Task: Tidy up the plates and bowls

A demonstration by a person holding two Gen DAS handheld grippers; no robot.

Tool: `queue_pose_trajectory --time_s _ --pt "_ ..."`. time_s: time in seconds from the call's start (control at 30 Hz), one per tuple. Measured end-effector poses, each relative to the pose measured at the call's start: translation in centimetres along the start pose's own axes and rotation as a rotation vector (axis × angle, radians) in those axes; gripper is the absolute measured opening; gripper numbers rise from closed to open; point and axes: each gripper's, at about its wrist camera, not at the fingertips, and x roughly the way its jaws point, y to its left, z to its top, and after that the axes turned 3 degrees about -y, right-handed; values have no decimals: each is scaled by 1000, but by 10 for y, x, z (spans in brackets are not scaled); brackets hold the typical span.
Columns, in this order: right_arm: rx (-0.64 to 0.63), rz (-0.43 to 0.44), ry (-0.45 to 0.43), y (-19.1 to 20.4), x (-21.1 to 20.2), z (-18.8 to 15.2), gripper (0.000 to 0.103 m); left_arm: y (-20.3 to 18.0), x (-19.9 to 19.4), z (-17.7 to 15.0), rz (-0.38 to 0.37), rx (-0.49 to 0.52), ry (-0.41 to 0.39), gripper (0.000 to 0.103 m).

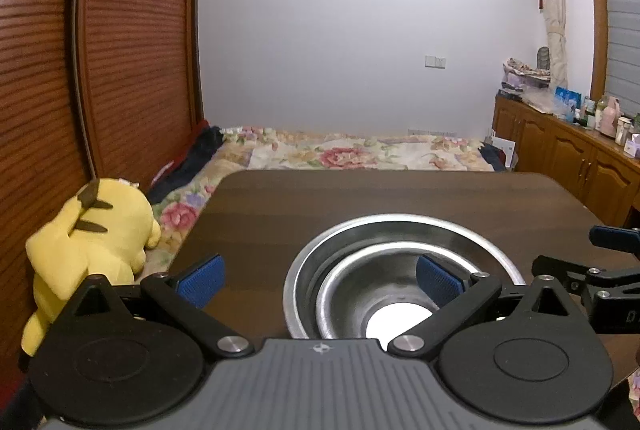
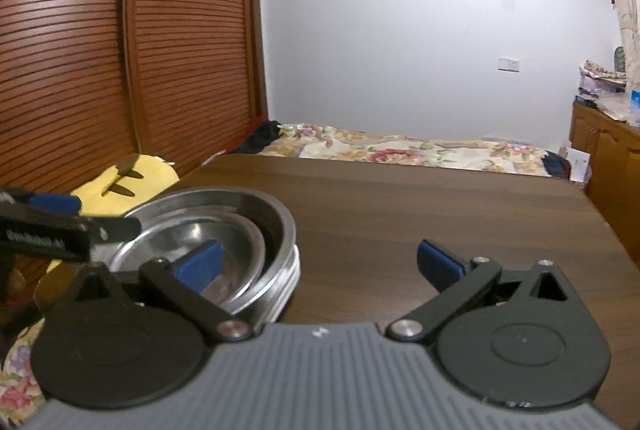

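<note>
A small steel bowl (image 1: pixel 360 294) sits nested inside a larger steel bowl (image 1: pixel 472 242) on the dark wooden table (image 1: pixel 320 206). My left gripper (image 1: pixel 318 276) is open and empty; its right blue pad hangs over the small bowl, its left pad over bare table. In the right wrist view the nested stack (image 2: pixel 280 230) sits at the left. It looks like several stacked rims. My right gripper (image 2: pixel 320 260) is open and empty, its left pad over the stack's near edge. The left gripper's fingers (image 2: pixel 60 222) show at far left above the bowls.
A yellow plush toy (image 1: pixel 92 242) lies left of the table on a floral-covered bed (image 1: pixel 340 150). A slatted wooden wardrobe (image 1: pixel 80 70) stands on the left. Wooden cabinets (image 1: pixel 580 150) with clutter stand on the right. The right gripper's body (image 1: pixel 600 282) shows at the right edge.
</note>
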Motion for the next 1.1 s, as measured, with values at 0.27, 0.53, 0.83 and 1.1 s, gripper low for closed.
queue_pose_trajectory --time_s 0.27,0.53,0.83,1.1 --pt "44 -64 -11 -10 -30 13 103 -14 -14 6 -39 -14 -27 103" --pt "59 -104 -14 -14 -48 14 103 -37 -29 1 -39 25 -19 103" --pt "70 -113 -2 -17 -58 10 103 -49 -40 -15 -51 40 -10 103" --pt "81 -127 -16 -20 -69 7 103 -51 -44 -16 -47 48 -20 103"
